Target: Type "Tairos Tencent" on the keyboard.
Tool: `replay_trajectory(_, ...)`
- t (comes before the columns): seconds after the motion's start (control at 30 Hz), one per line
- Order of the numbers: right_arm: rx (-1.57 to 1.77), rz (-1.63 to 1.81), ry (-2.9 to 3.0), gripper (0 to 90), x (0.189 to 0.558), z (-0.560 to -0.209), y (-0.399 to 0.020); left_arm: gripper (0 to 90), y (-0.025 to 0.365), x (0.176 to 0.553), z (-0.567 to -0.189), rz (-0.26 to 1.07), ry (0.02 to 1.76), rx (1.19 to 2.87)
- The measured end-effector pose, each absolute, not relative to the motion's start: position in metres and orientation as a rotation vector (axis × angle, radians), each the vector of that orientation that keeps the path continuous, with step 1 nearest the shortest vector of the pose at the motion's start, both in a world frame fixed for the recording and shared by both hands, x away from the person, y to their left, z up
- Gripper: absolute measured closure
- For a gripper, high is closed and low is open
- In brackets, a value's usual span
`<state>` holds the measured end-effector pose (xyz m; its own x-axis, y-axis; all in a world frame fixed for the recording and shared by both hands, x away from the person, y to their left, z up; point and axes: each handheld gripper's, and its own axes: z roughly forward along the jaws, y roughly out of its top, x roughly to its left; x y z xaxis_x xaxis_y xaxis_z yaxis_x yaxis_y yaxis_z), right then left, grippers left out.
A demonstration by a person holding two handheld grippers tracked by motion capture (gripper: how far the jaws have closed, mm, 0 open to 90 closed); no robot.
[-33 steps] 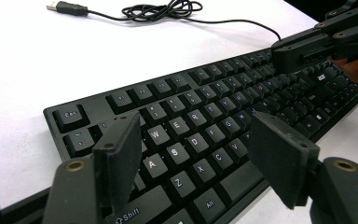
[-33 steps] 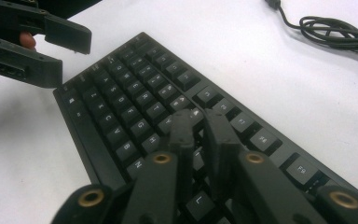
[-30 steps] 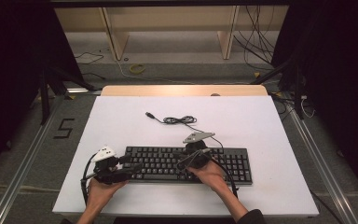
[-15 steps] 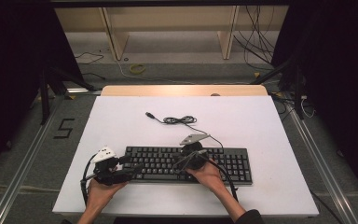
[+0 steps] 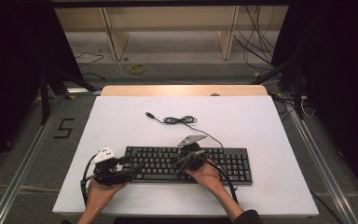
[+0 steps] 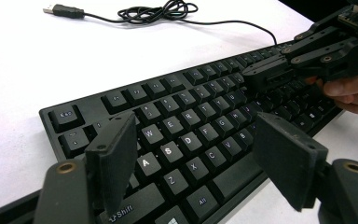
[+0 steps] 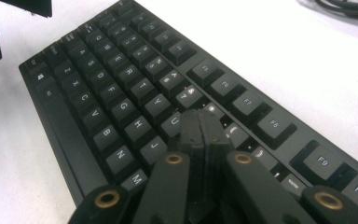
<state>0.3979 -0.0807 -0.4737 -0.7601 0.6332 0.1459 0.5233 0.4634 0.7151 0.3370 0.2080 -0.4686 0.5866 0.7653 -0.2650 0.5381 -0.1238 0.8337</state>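
Black keyboard (image 5: 186, 164) unmoved; right gripper (image 7: 200, 122) stays closed on keys, left gripper (image 6: 193, 154) open.

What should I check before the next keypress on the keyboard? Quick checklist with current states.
1. Right gripper jaws shut to a single tip: ok, pads meet with nothing between them.
2. Tip over the intended key: cannot tell; it sits in the middle of the black keyboard, by the U and J keys, contact unclear.
3. Left gripper clear of the keys: ok, jaws open, hovering over the keyboard's left end, nothing held.
4. Keyboard flat on the white table: ok, near the front edge.
5. USB cable out of the way: ok, coiled behind the keyboard, plug lying loose on the table.
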Motion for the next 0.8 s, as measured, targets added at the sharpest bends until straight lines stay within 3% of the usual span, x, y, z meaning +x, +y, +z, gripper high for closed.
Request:
replay_trajectory(0.7, 1.046, 1.213, 2.543, 90.0, 0.397, -0.472, -0.083, 30.9, 0.208, 0.339, -0.470, 0.281, 1.065, 1.800)
replay_trajectory(0.8, 1.058, 1.256, 2.524, 86.7, 0.397, -0.468, -0.088, 30.9, 0.208, 0.339, -0.470, 0.282, 1.063, 1.799)
